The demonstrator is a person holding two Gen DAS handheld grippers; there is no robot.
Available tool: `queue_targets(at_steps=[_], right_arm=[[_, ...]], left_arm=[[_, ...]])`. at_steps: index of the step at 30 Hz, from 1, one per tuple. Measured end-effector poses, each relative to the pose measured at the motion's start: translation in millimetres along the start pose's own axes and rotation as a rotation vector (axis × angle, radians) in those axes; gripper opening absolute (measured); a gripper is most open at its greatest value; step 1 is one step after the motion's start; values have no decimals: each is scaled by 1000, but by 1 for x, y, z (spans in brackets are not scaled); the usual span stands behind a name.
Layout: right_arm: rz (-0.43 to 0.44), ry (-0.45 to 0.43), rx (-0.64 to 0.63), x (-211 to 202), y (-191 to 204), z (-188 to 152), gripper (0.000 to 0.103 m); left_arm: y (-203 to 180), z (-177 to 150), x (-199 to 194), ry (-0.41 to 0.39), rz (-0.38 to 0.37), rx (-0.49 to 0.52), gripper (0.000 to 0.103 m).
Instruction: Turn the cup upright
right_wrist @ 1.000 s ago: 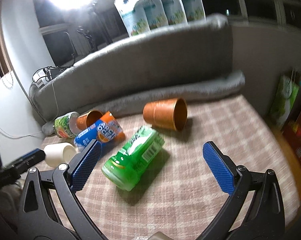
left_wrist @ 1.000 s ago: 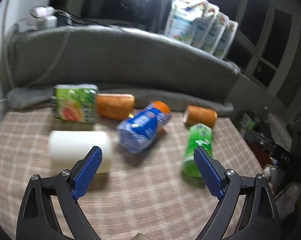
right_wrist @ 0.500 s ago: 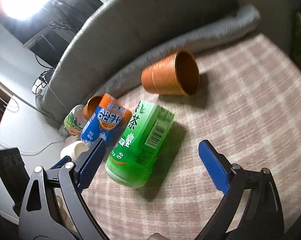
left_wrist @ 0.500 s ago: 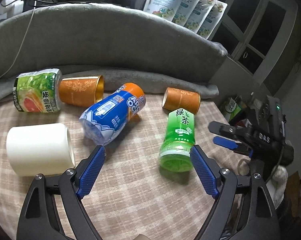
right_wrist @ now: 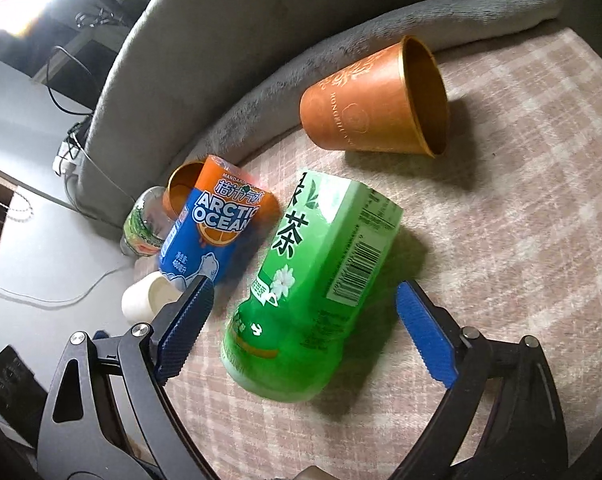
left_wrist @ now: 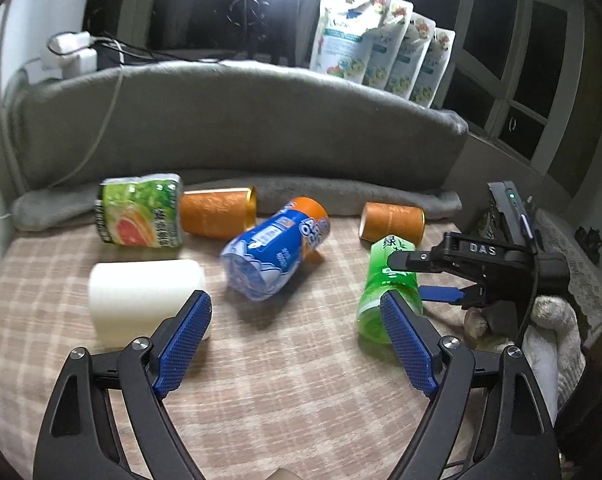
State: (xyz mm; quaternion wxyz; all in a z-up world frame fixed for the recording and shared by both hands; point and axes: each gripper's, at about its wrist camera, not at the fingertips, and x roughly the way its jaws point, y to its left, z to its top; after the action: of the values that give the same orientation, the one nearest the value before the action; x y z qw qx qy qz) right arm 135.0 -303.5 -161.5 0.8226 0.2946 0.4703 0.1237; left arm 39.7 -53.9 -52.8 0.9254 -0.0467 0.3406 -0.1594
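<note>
Several cups lie on their sides on a checked cloth. A green tea cup (right_wrist: 313,284) (left_wrist: 387,284) lies between the open jaws of my right gripper (right_wrist: 301,332), its base toward me. An orange cup (right_wrist: 375,102) (left_wrist: 393,222) lies behind it, mouth to the right. A blue Arctic Ocean cup (left_wrist: 275,248) (right_wrist: 211,228), a second orange cup (left_wrist: 217,214), a green grapefruit cup (left_wrist: 139,212) and a white cup (left_wrist: 145,298) lie further left. My left gripper (left_wrist: 295,340) is open and empty above the cloth, the white cup beside its left finger. The right gripper shows in the left view (left_wrist: 429,276).
A grey padded backrest (left_wrist: 237,128) and a rolled grey bolster (left_wrist: 341,192) border the far side of the cloth (left_wrist: 281,380). Several refill pouches (left_wrist: 381,52) stand behind the backrest. Cables and a charger (left_wrist: 73,50) lie at far left.
My right gripper has moved forward and down, so the green tea cup now lies between its fingers. My left gripper view has tilted up and pulled back a little.
</note>
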Motion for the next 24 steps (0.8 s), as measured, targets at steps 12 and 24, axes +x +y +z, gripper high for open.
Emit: queue_targets(at_steps=[12, 24], right_arm=[[-52, 116, -51, 23, 10, 5, 76], [-53, 148, -169, 13, 35, -3, 66]], left_arm=[[8, -14, -23, -21, 55, -4, 86], [24, -24, -40, -32, 98, -23, 86]])
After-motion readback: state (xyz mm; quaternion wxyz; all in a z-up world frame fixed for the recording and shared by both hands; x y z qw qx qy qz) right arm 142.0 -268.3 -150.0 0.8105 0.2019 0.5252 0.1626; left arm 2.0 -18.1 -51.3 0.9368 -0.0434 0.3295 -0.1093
